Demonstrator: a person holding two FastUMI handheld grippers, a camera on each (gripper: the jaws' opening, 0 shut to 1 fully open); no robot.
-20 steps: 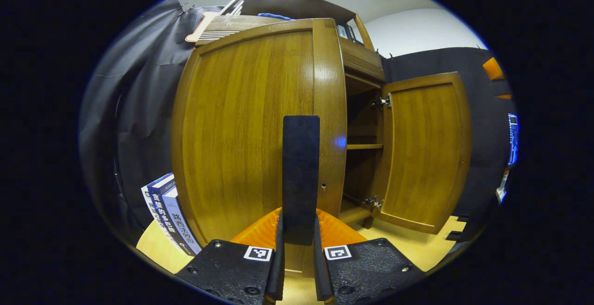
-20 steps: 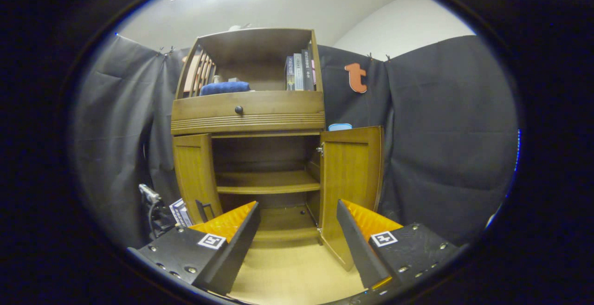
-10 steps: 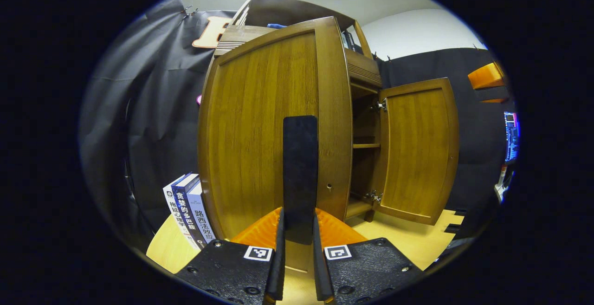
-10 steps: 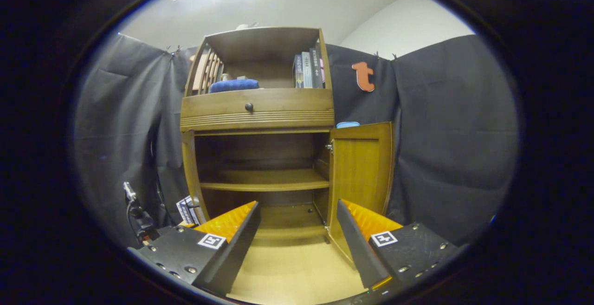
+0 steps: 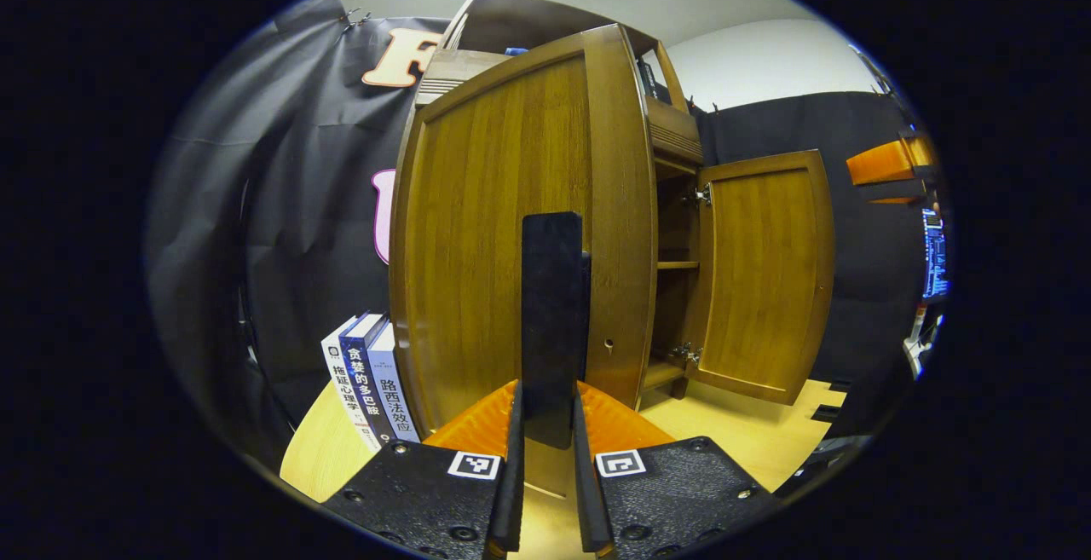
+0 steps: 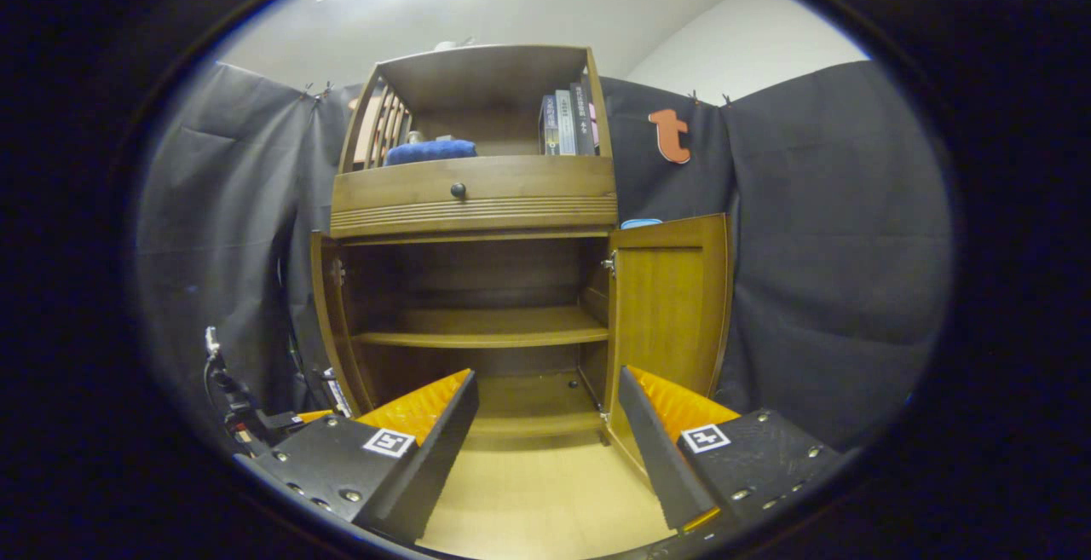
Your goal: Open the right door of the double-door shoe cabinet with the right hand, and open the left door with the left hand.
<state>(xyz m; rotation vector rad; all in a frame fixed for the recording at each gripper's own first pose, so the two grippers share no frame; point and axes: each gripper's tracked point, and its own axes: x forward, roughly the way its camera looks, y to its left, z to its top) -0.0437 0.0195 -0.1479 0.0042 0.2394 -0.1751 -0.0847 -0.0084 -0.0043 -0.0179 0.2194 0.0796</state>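
1. Two grippers sit low and level, each aimed at the shoe cabinet (image 6: 474,202). In the left gripper view the left gripper (image 5: 546,424) has its fingers drawn close together, pinching the black handle (image 5: 552,321) of the left door (image 5: 520,228), which stands upright between them.
2. In the right gripper view the right gripper (image 6: 545,424) hangs back from the cabinet with its fingers spread wide apart, holding nothing, above the pale wood floor (image 6: 537,500).
3. The left door is swung well out; seen from the right gripper view it shows nearly edge-on (image 6: 328,313) at the cabinet's left side.
4. The right door (image 6: 673,304) is also swung open, hinged at the cabinet's right side.
5. Between the doors lies the open interior with one shelf (image 6: 482,327).
6. Books (image 5: 371,381) stand on the floor just beside the left door.
7. Above the doors, a drawer with a dark knob (image 6: 458,190); higher still, a blue cushion (image 6: 430,151) and upright books (image 6: 567,121).
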